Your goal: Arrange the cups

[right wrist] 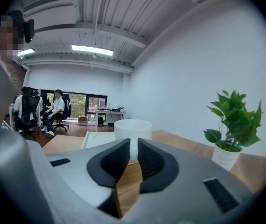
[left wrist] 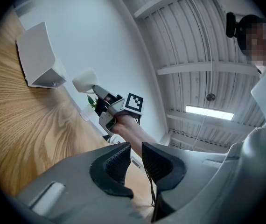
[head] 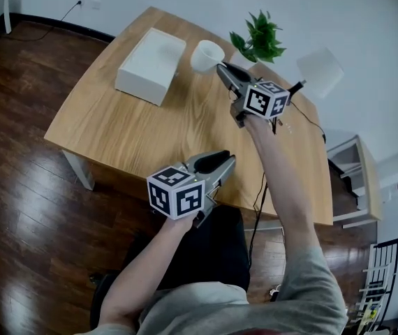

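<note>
A white cup point(head: 204, 54) hangs tilted above the far part of the wooden table point(head: 150, 131), and my right gripper point(head: 221, 68) is shut on its wall. In the right gripper view the cup point(right wrist: 133, 127) stands just beyond the jaws of my right gripper point(right wrist: 134, 146), with its wall between the pads. The left gripper view shows the cup point(left wrist: 84, 80) held up by my right gripper point(left wrist: 95, 90). My left gripper point(head: 227, 160) hovers at the table's near edge. Its jaws point(left wrist: 135, 150) are nearly together and hold nothing.
A white box point(head: 150, 65) lies on the far left of the table. A potted green plant point(head: 258, 37) stands at the far edge, next to a white lampshade-like object point(head: 320, 72). A low shelf point(head: 356, 180) stands to the right of the table. People sit in the room behind.
</note>
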`<state>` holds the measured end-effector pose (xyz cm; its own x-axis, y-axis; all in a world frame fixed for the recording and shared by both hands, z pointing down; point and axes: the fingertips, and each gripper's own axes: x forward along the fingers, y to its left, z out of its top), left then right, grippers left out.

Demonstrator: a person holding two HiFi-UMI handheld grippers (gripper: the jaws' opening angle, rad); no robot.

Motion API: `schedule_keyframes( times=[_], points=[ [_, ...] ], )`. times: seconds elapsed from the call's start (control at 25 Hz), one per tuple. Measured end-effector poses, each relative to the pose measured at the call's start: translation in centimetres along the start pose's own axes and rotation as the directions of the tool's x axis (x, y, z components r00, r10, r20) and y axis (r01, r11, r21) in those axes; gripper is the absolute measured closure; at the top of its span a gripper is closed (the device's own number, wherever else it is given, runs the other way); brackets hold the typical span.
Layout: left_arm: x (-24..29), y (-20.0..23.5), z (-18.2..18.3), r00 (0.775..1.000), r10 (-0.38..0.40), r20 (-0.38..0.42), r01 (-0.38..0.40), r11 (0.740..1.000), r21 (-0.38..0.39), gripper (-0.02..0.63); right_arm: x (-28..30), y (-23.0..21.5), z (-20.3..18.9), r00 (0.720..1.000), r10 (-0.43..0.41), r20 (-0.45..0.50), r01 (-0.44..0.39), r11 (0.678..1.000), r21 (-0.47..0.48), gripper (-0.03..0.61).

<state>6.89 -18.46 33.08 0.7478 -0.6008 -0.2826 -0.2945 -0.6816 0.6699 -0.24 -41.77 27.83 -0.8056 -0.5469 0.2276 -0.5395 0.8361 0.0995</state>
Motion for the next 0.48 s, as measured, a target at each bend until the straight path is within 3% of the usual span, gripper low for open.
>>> schedule_keyframes(
  times=[0.24,0.48],
  points=[
    [-0.1,0.1,0.1,1.000,-0.007,0.006,0.007,1.000,-0.024,0.548,5.3,0.8,-0.1,0.999,0.035,-0.040,-0.035,0.999,-0.002,0.511],
    [-0.2,0.3,0.3,1.000,-0.009,0.015,0.009,0.999,-0.041,0.548,8.7,0.4,0.1,0.998,0.065,0.003,-0.065,0.996,0.063,0.511]
  ],
)
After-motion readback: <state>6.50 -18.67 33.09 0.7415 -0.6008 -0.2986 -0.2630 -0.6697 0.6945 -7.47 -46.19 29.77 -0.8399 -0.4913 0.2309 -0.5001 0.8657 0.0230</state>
